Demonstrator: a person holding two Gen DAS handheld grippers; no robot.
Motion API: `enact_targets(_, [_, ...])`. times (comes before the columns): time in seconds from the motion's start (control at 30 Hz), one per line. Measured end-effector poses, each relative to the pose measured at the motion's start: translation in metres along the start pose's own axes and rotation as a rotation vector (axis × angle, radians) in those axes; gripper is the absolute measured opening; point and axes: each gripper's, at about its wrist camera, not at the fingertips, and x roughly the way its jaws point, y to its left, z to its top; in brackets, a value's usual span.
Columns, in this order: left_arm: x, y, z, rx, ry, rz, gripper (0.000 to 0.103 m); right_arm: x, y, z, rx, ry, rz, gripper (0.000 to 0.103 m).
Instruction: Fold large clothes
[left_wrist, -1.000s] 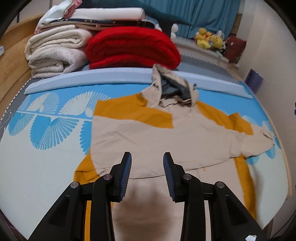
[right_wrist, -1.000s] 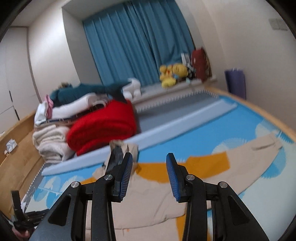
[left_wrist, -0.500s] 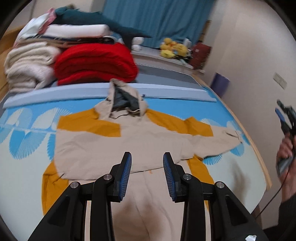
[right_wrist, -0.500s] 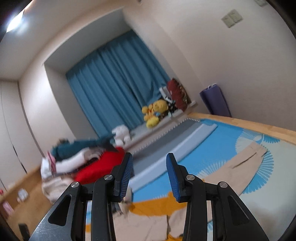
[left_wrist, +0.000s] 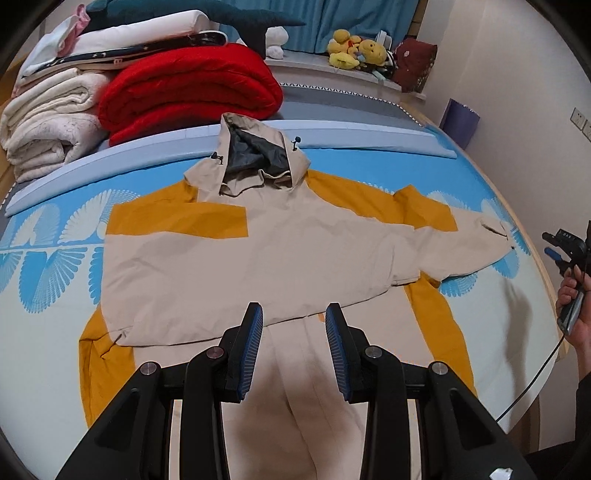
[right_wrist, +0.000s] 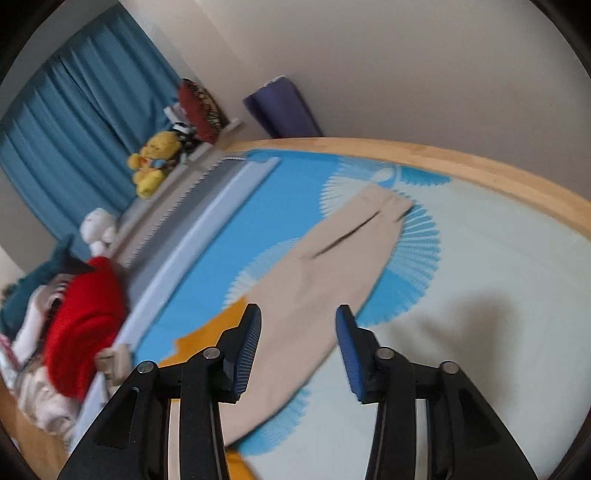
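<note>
A beige and mustard hooded jacket (left_wrist: 258, 258) lies flat on the bed, hood toward the far side. Its left sleeve is folded across the body; its right sleeve (left_wrist: 461, 247) stretches out to the right. My left gripper (left_wrist: 294, 345) is open and empty, hovering above the jacket's lower middle. My right gripper (right_wrist: 298, 349) is open and empty above the outstretched sleeve (right_wrist: 332, 266), whose cuff points toward the bed's wooden edge. It also shows at the right edge of the left wrist view (left_wrist: 567, 251), held in a hand.
The bed sheet (left_wrist: 48, 332) is blue and white with fan prints. A folded red blanket (left_wrist: 188, 85) and white bedding (left_wrist: 48, 122) are stacked at the head. Plush toys (left_wrist: 354, 48) sit by the blue curtain. A wooden bed rim (right_wrist: 480, 166) borders the right side.
My left gripper has swung its view to the right, bringing the right sleeve and right hand into sight. My right gripper has tilted down from the wall toward the outstretched sleeve. Both stay open.
</note>
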Motion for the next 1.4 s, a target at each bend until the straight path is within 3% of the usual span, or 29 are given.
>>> enact_targets(0.03, [0.002, 0.001, 0.001, -0.003, 0.004, 0.0, 0.032, 0.003, -0.004, 0.003, -0.007, -0.006, 0.001, 0.019])
enact_targets(0.17, [0.01, 0.003, 0.002, -0.013, 0.021, 0.001, 0.032, 0.016, -0.018, 0.014, -0.009, -0.036, 0.019, 0.016])
enact_targets(0.37, [0.033, 0.002, -0.003, -0.004, 0.064, 0.018, 0.032, 0.063, -0.048, 0.016, 0.029, -0.011, 0.063, 0.019])
enact_targets(0.67, [0.06, 0.005, -0.005, 0.014, 0.106, 0.034, 0.032, 0.151, -0.097, 0.007, 0.169, 0.092, 0.026, 0.021])
enact_targets(0.87, [0.074, 0.013, -0.002, -0.007, 0.131, 0.04, 0.032, 0.189, -0.113, 0.005, 0.238, 0.118, 0.003, 0.034])
enact_targets(1.2, [0.082, 0.011, -0.003, 0.007, 0.144, 0.035, 0.032, 0.204, -0.121, 0.003, 0.292, 0.011, 0.032, 0.035])
enact_targets(1.27, [0.082, 0.013, -0.002, -0.001, 0.144, 0.039, 0.032, 0.204, -0.12, 0.005, 0.295, 0.001, 0.026, 0.027])
enact_targets(1.3, [0.082, 0.014, -0.001, -0.003, 0.143, 0.039, 0.032, 0.204, -0.12, 0.006, 0.298, -0.001, 0.015, 0.012])
enact_targets(1.4, [0.079, 0.017, 0.001, -0.008, 0.136, 0.042, 0.032, 0.198, -0.108, 0.01, 0.269, -0.032, -0.002, 0.005])
